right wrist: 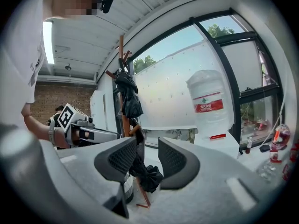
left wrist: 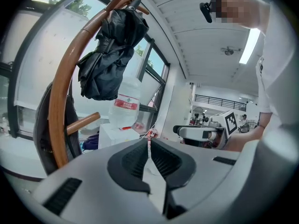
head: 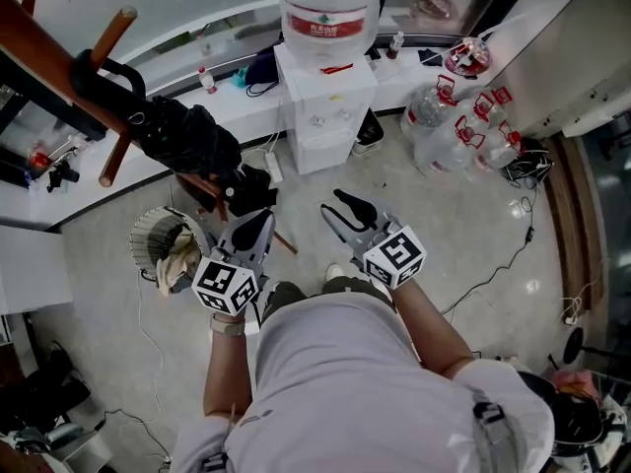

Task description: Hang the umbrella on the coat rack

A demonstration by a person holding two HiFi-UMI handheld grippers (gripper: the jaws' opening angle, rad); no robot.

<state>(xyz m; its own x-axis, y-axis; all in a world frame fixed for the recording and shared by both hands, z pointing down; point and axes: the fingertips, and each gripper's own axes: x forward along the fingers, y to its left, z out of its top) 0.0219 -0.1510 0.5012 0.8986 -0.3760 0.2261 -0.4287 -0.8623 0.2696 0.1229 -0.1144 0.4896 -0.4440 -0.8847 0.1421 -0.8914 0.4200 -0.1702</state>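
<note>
The black folded umbrella (head: 187,138) hangs by its hooked handle from the brown wooden coat rack (head: 35,39) at the upper left. It also shows high up in the left gripper view, where the umbrella (left wrist: 110,55) dangles off the curved rack arm (left wrist: 58,106). In the right gripper view the umbrella (right wrist: 128,94) is farther off on the rack pole (right wrist: 122,125). My left gripper (head: 260,217) (left wrist: 149,143) sits below and apart from it, pads together, holding nothing. My right gripper (head: 340,201) (right wrist: 147,148) is beside it with a narrow empty gap between its pads.
A white water dispenser (head: 325,101) with a big bottle (head: 325,8) stands straight ahead. Several water jugs (head: 463,116) lie to its right. A waste basket (head: 163,244) and a black bundle (head: 248,190) sit by the rack's foot. Cables cross the floor.
</note>
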